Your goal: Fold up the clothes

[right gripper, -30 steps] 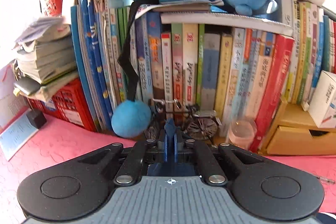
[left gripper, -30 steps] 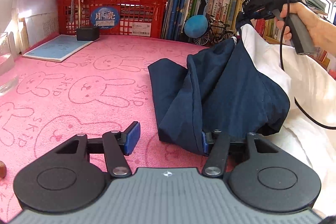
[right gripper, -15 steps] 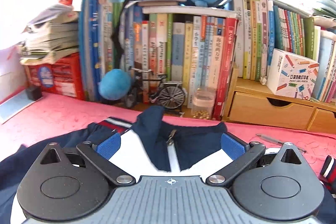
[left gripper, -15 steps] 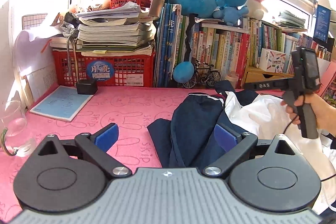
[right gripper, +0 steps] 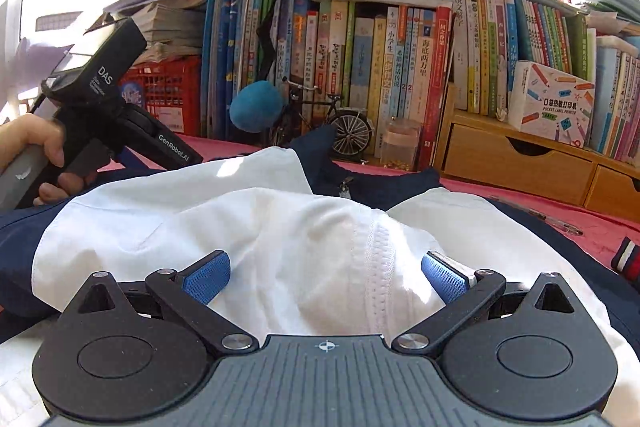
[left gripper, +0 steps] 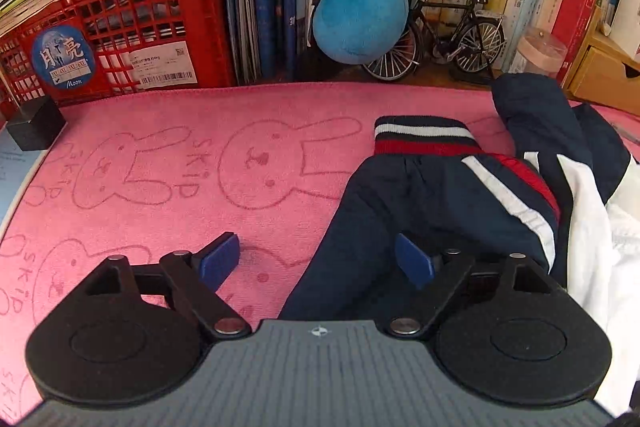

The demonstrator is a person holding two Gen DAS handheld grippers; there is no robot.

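Note:
A navy jacket with white and red stripes lies crumpled on the pink rabbit-print mat point(left gripper: 160, 155). Its sleeve point(left gripper: 400, 195) ends in a striped cuff point(left gripper: 424, 139) pointing at the books. My left gripper point(left gripper: 316, 259) hangs low over the sleeve's left edge, jaws closing; the right pad point(left gripper: 414, 261) is over navy cloth, the left pad point(left gripper: 220, 259) over bare mat, neither pressing. In the right wrist view the jacket's white inside point(right gripper: 280, 227) faces up, and my right gripper point(right gripper: 326, 275) stands wide open over it, gripping nothing. A hand point(right gripper: 36, 143) holds the left tool's black body point(right gripper: 116, 95).
Along the back stand a red crate point(left gripper: 132, 27) under paper stacks, a row of books point(right gripper: 360, 59), a blue plush ball point(left gripper: 360, 19), a model bicycle point(left gripper: 452, 35), a small jar point(right gripper: 400, 143) and wooden drawers point(right gripper: 516, 167). A black block point(left gripper: 34, 123) sits at far left.
The left gripper swung forward and down to the sleeve near the cuff, jaws widening then narrowing. The right gripper let go of the navy cloth, opened wide and drew back over the white inside.

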